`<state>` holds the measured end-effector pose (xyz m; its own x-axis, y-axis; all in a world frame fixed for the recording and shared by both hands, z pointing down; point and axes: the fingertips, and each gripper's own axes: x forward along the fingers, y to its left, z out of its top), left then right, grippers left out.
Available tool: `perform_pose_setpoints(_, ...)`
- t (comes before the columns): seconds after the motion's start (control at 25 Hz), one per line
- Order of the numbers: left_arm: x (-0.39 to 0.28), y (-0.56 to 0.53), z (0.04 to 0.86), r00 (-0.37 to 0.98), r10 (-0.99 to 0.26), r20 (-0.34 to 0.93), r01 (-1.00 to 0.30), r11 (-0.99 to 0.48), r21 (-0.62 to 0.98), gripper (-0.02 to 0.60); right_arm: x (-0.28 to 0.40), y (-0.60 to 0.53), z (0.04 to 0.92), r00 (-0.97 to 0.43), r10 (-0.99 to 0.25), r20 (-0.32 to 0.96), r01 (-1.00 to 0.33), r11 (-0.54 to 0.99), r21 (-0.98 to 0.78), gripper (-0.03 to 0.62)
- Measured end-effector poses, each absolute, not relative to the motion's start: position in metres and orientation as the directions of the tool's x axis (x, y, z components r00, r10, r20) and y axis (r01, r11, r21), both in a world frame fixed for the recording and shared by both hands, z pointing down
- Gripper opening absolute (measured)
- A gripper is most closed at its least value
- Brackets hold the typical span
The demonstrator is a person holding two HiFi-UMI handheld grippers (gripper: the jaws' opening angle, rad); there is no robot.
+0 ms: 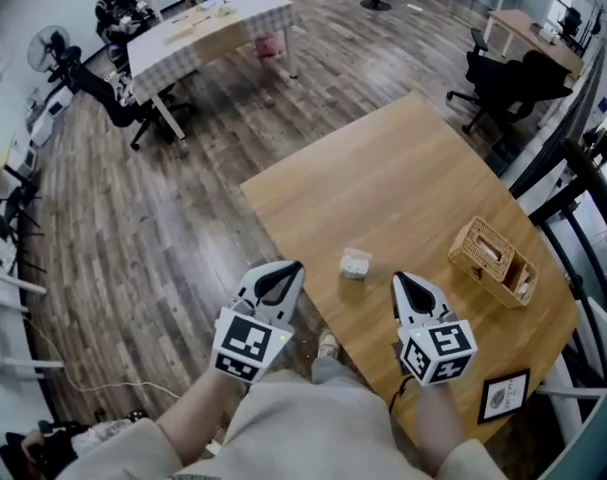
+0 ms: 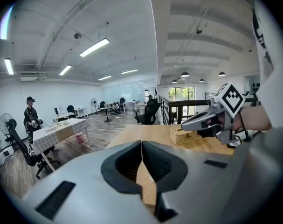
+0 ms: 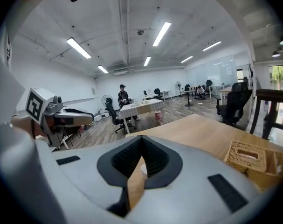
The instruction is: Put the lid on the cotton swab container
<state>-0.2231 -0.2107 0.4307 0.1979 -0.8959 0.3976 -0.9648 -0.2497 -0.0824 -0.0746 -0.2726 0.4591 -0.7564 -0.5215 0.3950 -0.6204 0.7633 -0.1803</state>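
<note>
The cotton swab container point(image 1: 355, 263) is a small white box on the wooden table point(image 1: 403, 183), near its front edge. It is too small to tell whether a lid sits on it, and I see no separate lid. My left gripper point(image 1: 295, 267) hovers off the table's left edge, left of the container, shut and empty. My right gripper point(image 1: 399, 279) hangs just right of the container, also shut with nothing in it. In the right gripper view a sliver of the container point(image 3: 143, 170) shows behind the closed jaws point(image 3: 142, 139). The left gripper point(image 2: 141, 142) points across the table.
A wicker basket point(image 1: 491, 261) stands on the table's right side. A black framed card point(image 1: 505, 396) lies at the near right corner. A railing point(image 1: 583, 208) runs to the right. Office chairs point(image 1: 503, 78) and a clothed table point(image 1: 218, 28) with a person point(image 1: 113, 8) are farther off.
</note>
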Motion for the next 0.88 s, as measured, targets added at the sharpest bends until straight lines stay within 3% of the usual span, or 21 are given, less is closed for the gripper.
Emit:
perform_pose_setpoints(0.48, -0.224, -0.297, 0.48, 0.31, -0.812, 0.495, -0.929, -0.369, -0.023, 0.025, -0.098, -0.346, 0.514, -0.72, -0.516, 0.465, -0.667, 0.7, -0.256, 0.026)
perform_pose_setpoints(0.88, -0.247, -0.36, 0.528, 0.493, -0.669, 0.556, -0.806, -0.592, 0.002, 0.025, -0.134, -0.385, 0.563, -0.594, -0.564, 0.573, -0.783, 0.568, -0.253, 0.026)
